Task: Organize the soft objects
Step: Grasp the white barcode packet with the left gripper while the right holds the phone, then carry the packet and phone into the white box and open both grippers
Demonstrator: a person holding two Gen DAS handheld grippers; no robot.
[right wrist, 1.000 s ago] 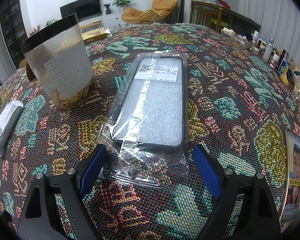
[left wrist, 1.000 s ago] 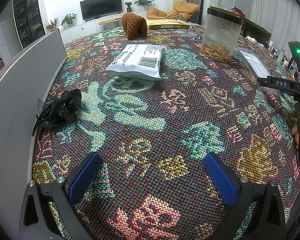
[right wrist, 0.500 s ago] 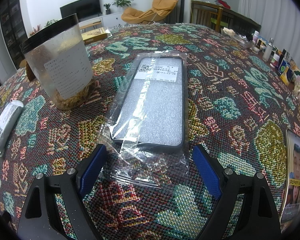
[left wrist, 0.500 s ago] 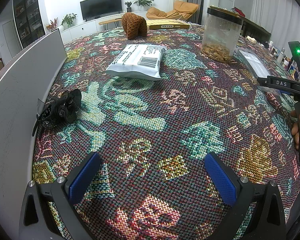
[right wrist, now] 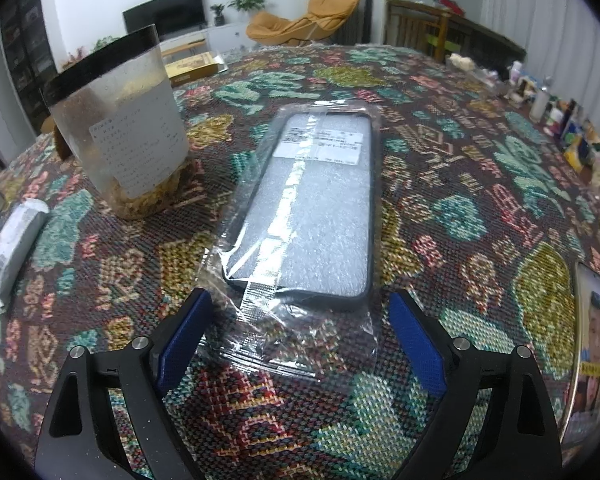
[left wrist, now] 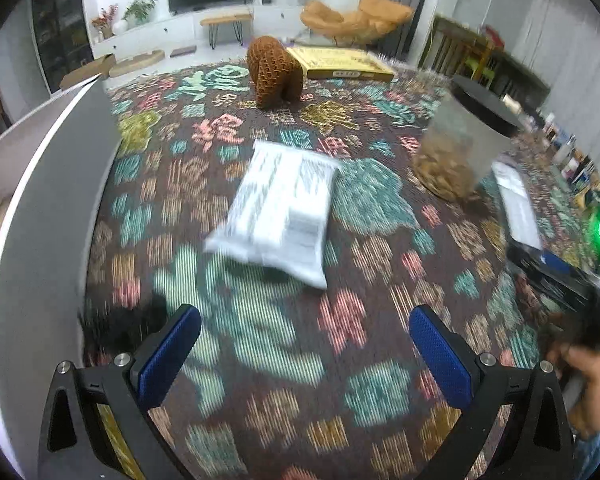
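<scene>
While a lidded jar (left wrist: 456,148) and a brown woven figure (left wrist: 274,72) stand farther back on the patterned surface (left wrist: 260,360), the white soft packet (left wrist: 278,210) lies ahead of the left tongs (left wrist: 304,356), spread wide and apart from it. The right tongs (right wrist: 300,340), also wide, straddle the near end of the bagged phone case (right wrist: 312,208).

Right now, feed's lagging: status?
Both hand-held grippers open, left, right. White soft pouch ahead of left, untouched. Bagged phone case before right.

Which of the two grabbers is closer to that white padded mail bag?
Left. The left gripper faces the white mail bag straight ahead, open. The right gripper straddles the bagged phone case; the mail bag lies far to its left.
</scene>
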